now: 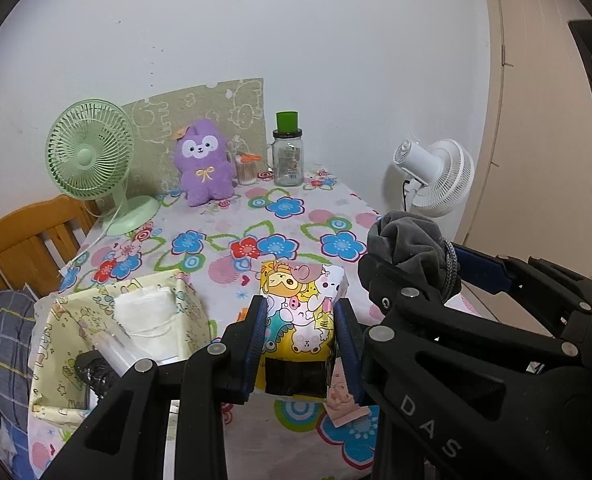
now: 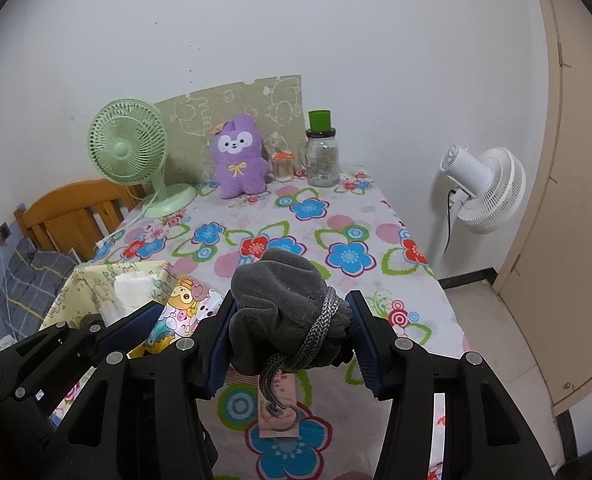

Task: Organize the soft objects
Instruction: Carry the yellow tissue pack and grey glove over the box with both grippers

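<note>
My left gripper (image 1: pixel 300 334) is shut on a yellow cartoon-printed tissue pack (image 1: pixel 298 312), held just above the floral tablecloth. My right gripper (image 2: pixel 290 330) is shut on a grey cloth bundle (image 2: pixel 280 312) tied with a grey cord, held above the table to the right of the pack; it also shows in the left wrist view (image 1: pixel 412 248). The tissue pack shows at the lower left of the right wrist view (image 2: pixel 180 312). A purple plush toy (image 1: pixel 204 162) sits upright at the back of the table.
A pale yellow fabric bin (image 1: pixel 96 340) with white cloth inside stands at the table's left front. A green desk fan (image 1: pixel 90 160), glass jar with green lid (image 1: pixel 288 154) and small cotton-swab jar (image 1: pixel 247 168) stand at the back. A white fan (image 1: pixel 436 176) stands right of the table.
</note>
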The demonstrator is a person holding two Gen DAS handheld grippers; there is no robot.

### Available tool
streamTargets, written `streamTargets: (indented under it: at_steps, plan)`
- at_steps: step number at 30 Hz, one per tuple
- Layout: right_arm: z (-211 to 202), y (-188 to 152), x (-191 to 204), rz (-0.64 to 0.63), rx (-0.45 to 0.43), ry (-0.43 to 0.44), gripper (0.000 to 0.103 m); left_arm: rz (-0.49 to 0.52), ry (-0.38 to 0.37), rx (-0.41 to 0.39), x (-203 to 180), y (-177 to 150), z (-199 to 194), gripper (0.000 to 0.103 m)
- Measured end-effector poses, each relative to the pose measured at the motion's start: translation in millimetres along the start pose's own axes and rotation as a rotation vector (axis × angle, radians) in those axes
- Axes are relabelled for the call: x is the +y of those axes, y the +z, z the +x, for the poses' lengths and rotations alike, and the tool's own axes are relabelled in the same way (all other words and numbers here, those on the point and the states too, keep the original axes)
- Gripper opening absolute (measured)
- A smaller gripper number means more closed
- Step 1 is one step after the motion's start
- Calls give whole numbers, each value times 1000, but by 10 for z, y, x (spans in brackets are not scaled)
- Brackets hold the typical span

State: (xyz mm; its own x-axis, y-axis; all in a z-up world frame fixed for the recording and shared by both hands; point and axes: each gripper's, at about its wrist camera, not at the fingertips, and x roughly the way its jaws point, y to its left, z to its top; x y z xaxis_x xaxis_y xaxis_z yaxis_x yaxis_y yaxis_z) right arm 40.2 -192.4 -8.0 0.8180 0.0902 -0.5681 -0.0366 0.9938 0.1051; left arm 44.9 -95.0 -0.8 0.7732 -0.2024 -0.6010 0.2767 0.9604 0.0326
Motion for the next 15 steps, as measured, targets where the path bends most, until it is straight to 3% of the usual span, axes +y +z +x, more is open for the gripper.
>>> streamTargets:
  at_steps: [15]
  plan:
    - [61, 105, 314, -21, 5, 35, 56, -18, 26, -1, 329, 32, -44, 34]
